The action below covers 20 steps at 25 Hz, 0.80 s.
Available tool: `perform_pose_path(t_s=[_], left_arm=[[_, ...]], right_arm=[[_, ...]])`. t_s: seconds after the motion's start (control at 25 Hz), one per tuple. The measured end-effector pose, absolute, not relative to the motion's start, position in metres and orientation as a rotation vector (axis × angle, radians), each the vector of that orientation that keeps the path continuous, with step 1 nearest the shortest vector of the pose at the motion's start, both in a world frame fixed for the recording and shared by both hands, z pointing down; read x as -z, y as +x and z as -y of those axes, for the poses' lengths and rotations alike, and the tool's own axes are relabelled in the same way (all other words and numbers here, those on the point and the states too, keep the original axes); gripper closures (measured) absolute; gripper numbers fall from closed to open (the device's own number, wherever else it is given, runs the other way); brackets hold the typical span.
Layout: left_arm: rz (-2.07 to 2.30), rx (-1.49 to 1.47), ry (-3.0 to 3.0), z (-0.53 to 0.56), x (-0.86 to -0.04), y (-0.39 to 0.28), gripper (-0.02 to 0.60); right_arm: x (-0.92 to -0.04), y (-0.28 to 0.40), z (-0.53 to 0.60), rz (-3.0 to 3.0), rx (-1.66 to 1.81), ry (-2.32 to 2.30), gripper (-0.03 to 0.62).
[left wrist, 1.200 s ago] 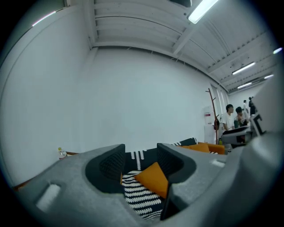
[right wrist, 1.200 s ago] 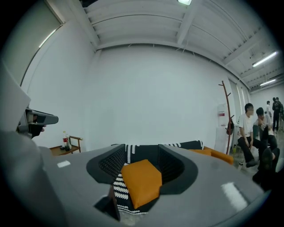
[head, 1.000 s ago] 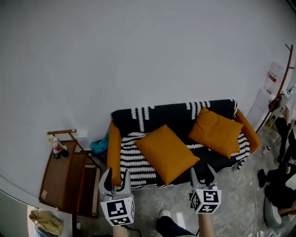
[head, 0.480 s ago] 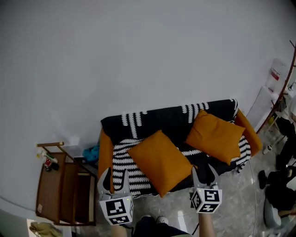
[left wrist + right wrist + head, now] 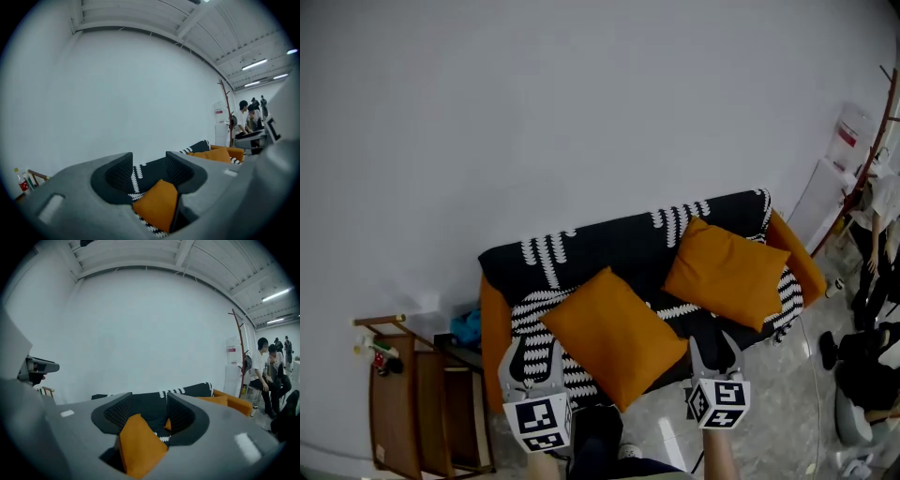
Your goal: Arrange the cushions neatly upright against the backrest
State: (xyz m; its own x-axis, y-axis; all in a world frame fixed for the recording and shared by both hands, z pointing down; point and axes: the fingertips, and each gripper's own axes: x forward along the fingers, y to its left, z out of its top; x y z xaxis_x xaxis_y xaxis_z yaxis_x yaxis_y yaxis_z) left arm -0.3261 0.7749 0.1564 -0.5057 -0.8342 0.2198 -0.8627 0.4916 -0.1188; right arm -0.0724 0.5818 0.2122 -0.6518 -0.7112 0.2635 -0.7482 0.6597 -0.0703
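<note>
An orange sofa (image 5: 495, 323) under a black-and-white throw stands against the white wall. Two orange cushions are on it: the left cushion (image 5: 614, 336) lies flat across the seat, its corner over the front edge; the right cushion (image 5: 727, 274) leans on the backrest. My left gripper (image 5: 531, 353) is open just before the seat's left front. My right gripper (image 5: 713, 351) is open before the seat, right of the flat cushion. Neither touches a cushion. The left cushion (image 5: 157, 206) shows between the left gripper's fingers and the same cushion (image 5: 138, 446) between the right one's.
A wooden side table (image 5: 417, 412) with bottles (image 5: 380, 356) stands left of the sofa, with a blue thing (image 5: 467, 328) between them. A coat rack (image 5: 853, 159) and people (image 5: 267, 376) are at the right. My leg and shoe (image 5: 609, 450) are on the grey floor before the sofa.
Both grippers have come closer to the sofa's front edge, still open. In the head view the sofa and side table have slid left and down.
</note>
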Motion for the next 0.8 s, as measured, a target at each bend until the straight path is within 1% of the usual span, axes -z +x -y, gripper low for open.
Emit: perform_pose_path(t_s=[0.16,0.48,0.8], left_arm=[[2.561,-0.317,1.530,-0.731,-0.164,-0.358,0.353],[2.455,-0.341,1.649,-0.633,-0.174,-0.445,0.353],[2.273,-0.414,1.752,-0.553,-0.220,-0.497,0.353]], right_arm=[[-0.219,-0.096,-0.549,2.626,-0.251,1.225,0.365],[-0.233,-0.154,-0.483,2.522,-0.283,1.347,0.364],[-0.283,-0.181,-0.446,2.346,-0.360,1.419,0.349]])
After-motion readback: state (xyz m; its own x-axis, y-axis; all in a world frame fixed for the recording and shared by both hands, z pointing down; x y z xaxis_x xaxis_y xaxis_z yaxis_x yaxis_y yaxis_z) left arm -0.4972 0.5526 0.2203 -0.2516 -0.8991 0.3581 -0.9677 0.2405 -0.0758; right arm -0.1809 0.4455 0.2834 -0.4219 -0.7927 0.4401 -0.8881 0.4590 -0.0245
